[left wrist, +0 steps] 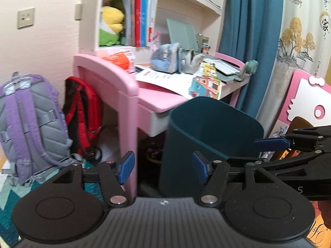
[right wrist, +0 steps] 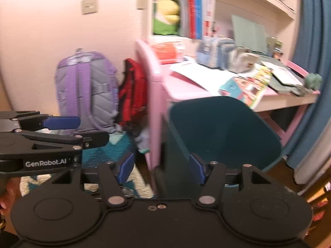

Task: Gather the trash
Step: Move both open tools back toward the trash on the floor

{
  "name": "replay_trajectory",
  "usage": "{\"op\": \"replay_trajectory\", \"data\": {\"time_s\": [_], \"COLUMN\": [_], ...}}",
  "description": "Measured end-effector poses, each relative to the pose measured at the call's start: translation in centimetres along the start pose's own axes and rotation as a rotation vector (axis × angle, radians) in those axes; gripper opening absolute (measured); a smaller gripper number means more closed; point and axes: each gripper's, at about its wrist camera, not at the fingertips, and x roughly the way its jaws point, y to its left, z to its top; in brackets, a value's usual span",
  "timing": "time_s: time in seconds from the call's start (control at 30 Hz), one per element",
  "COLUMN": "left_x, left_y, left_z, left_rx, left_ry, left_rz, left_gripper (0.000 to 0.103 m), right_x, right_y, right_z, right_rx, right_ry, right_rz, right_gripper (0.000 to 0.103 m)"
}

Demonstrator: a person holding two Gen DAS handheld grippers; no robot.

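Note:
A dark teal trash bin [left wrist: 206, 128] stands on the floor against the front of the pink desk [left wrist: 157, 101], its mouth tilted toward me. I see no trash inside it. My left gripper [left wrist: 163, 165] hangs open just in front of the bin's near wall, with nothing between its blue pads. In the right wrist view the same bin [right wrist: 223, 132] fills the middle right. My right gripper [right wrist: 161, 165] is open before its near left corner, holding nothing. Each gripper shows in the other's view from the side, by a blue finger [left wrist: 271, 142] and a blue finger [right wrist: 62, 123].
A purple backpack [left wrist: 31, 124] and a red backpack [left wrist: 84, 115] lean by the desk's left leg. Papers, a colourful book [left wrist: 206, 82] and a blue pouch [left wrist: 165, 60] cover the desk. A blue curtain [left wrist: 248, 41] and a pink chair [left wrist: 306, 99] stand to the right. A teal mat [right wrist: 115, 150] lies on the floor.

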Motion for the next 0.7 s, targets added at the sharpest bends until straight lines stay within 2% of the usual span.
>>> {"op": "replay_trajectory", "data": {"time_s": [0.3, 0.43, 0.7], "left_x": [-5.1, -7.2, -10.2], "left_y": [6.5, 9.3, 15.4], "left_z": [-3.9, -6.1, -10.9], "left_rx": [-0.046, -0.061, -0.112], "left_ry": [-0.024, -0.034, -0.025], "left_rz": [0.117, 0.18, 0.269], "left_gripper": [0.063, 0.071, 0.076], "right_x": [1.7, 3.2, 6.6], "right_y": [7.7, 10.9, 17.0], "right_z": [-1.2, -2.0, -4.5], "right_rx": [-0.056, -0.069, -0.079], "right_ry": [0.001, 0.013, 0.063], "right_rz": [0.138, 0.2, 0.305], "right_gripper": [0.06, 0.061, 0.065]}}
